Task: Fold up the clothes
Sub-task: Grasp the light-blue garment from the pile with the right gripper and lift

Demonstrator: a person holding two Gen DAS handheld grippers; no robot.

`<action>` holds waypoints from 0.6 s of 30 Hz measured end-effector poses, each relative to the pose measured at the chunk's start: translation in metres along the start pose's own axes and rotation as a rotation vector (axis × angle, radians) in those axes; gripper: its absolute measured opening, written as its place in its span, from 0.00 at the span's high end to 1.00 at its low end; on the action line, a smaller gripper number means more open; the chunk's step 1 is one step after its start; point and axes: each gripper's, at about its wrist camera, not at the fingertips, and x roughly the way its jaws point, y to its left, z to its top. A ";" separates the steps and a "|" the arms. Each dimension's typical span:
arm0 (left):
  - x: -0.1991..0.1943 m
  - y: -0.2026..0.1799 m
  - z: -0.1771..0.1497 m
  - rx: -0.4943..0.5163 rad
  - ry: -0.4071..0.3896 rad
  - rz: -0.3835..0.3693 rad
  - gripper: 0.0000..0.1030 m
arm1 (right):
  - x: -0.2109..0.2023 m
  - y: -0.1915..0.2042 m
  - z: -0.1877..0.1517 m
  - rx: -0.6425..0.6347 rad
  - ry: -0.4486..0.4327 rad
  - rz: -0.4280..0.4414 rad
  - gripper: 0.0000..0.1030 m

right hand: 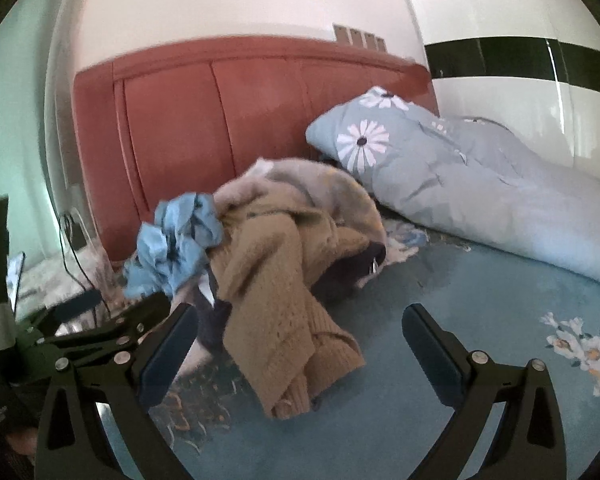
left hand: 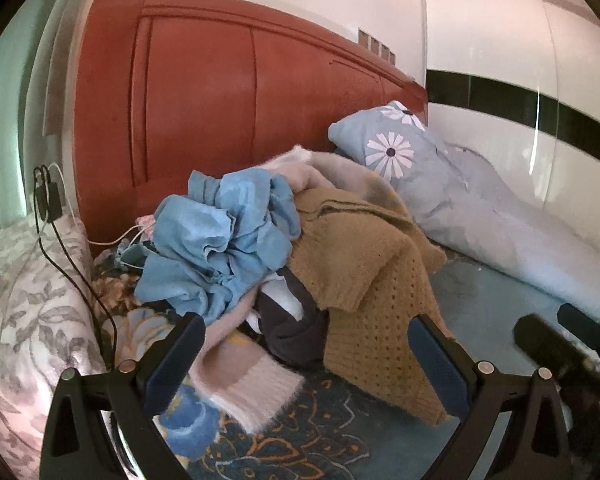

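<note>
No readable writing or labels show anywhere. A pile of clothes (left hand: 284,256) sits on the bed (left hand: 480,320), near the red headboard (left hand: 204,112). On top lies a crumpled blue garment (left hand: 224,236), its folds bunched. Beside it a mustard knit sweater (left hand: 364,280) drapes down the front of the pile, with an open-hole weave and a ribbed hem. A pink fuzzy garment (left hand: 252,392) spreads under the pile toward the left gripper (left hand: 308,356), and a dark garment (left hand: 292,336) shows between pink and mustard. A beige fuzzy piece (left hand: 340,172) lies at the back. That makes five pieces that can be told apart.

The left gripper is spread wide and holds nothing; its fingers frame the front of the pile. The right gripper (right hand: 300,344) is also spread wide and empty, its fingers either side of the sweater's hanging end.

One blue pillow (left hand: 392,144) with white daisies leans on the headboard, touching a pale quilt (left hand: 500,220). Two cables (left hand: 72,248), one black and one white, run at the left.
</note>
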 end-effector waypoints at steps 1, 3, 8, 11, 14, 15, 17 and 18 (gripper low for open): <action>0.000 0.004 0.000 -0.014 -0.004 -0.007 0.00 | -0.001 -0.002 0.002 0.012 -0.015 0.013 0.01; 0.002 0.017 0.001 -0.049 -0.011 0.003 0.00 | 0.006 0.000 0.011 0.019 -0.019 0.050 0.00; 0.011 0.039 0.001 -0.067 0.015 0.071 0.00 | 0.045 0.027 0.057 -0.014 0.036 0.160 0.00; 0.013 0.051 0.000 -0.094 0.033 0.073 0.00 | 0.086 0.061 0.088 -0.087 0.138 0.245 0.00; 0.014 0.061 -0.001 -0.125 0.048 0.059 0.00 | 0.141 0.097 0.101 -0.200 0.245 0.279 0.00; 0.014 0.064 -0.002 -0.135 0.053 0.055 0.00 | 0.161 0.104 0.101 -0.210 0.282 0.266 0.00; 0.015 0.068 -0.003 -0.148 0.067 0.056 0.00 | 0.198 0.112 0.101 -0.196 0.349 0.239 0.00; 0.016 0.070 -0.004 -0.150 0.074 0.058 0.00 | 0.213 0.114 0.100 -0.171 0.369 0.238 0.01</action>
